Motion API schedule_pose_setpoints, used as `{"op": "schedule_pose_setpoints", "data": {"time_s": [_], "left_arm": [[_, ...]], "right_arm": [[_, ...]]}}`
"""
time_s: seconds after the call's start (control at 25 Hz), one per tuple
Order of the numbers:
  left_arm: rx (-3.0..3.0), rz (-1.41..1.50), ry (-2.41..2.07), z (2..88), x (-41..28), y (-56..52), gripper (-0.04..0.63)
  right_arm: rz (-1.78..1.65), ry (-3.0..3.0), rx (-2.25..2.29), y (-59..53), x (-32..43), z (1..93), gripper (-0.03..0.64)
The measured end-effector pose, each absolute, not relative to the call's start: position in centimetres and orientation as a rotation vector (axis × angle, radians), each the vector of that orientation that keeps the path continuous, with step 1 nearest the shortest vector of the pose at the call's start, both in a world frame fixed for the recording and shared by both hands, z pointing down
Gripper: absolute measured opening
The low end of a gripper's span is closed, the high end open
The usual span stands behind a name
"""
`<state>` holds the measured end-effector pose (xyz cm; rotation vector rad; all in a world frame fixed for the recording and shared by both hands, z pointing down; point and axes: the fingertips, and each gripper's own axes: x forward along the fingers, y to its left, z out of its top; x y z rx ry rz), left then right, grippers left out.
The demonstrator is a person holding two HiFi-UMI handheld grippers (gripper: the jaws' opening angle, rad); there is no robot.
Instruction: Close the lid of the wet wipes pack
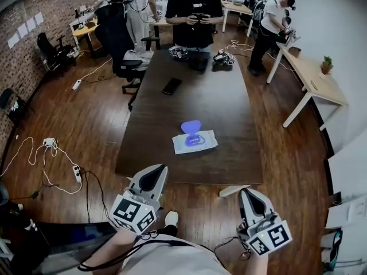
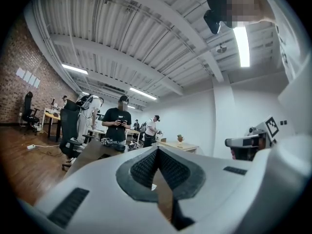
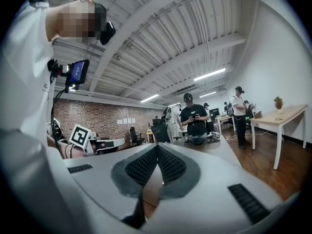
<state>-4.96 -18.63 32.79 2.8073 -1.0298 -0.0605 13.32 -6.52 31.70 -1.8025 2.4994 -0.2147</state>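
- We see the wet wipes pack (image 1: 195, 142) lying flat on the dark tabletop (image 1: 223, 96), close to the near edge and about midway between the left and right edges.
- Its purple lid (image 1: 191, 126) stands open, tipped up on the side of the pack that faces the far edge. The purple-rimmed opening below it is uncovered.
- The left gripper (image 1: 160, 168) is held off the table, just outside the near edge and over the wooden floor (image 1: 69, 113). It is apart from the pack.
- In the left gripper view, the left gripper (image 2: 157, 149) has its jaws pressed together at the tips, and we find nothing between the ribbed pads.
- The right gripper (image 1: 245, 192) is also outside the near edge, toward the near right corner. It is apart from the pack as well.
- In the right gripper view, the right gripper (image 3: 157, 146) likewise shows its jaws closed on each other, with nothing held.
- Both grippers point roughly level, toward the far end of the table.
- A black phone (image 1: 171, 86) lies near the left edge, well beyond the pack.
- Two spare grippers (image 1: 178, 52) (image 1: 223, 58) rest at the far edge.
- A person in a black shirt (image 1: 195, 10) stands just behind the far edge, holding a small device in both hands.
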Motion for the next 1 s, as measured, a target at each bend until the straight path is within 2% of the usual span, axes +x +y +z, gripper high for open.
{"op": "schedule_pose_setpoints", "data": {"time_s": [0.6,1.0], "left_arm": [[2.820,0.003,-0.872,34.8,-2.4,-31.5,0.000],[2.754,0.030,-0.948,38.6,1.0,-35.8,0.000]], "right_arm": [[-0.263,2.556,-1.788,-21.4,10.8,32.3,0.009],[-0.315,2.689,-1.557,-29.6,12.9,34.7,0.009]]}}
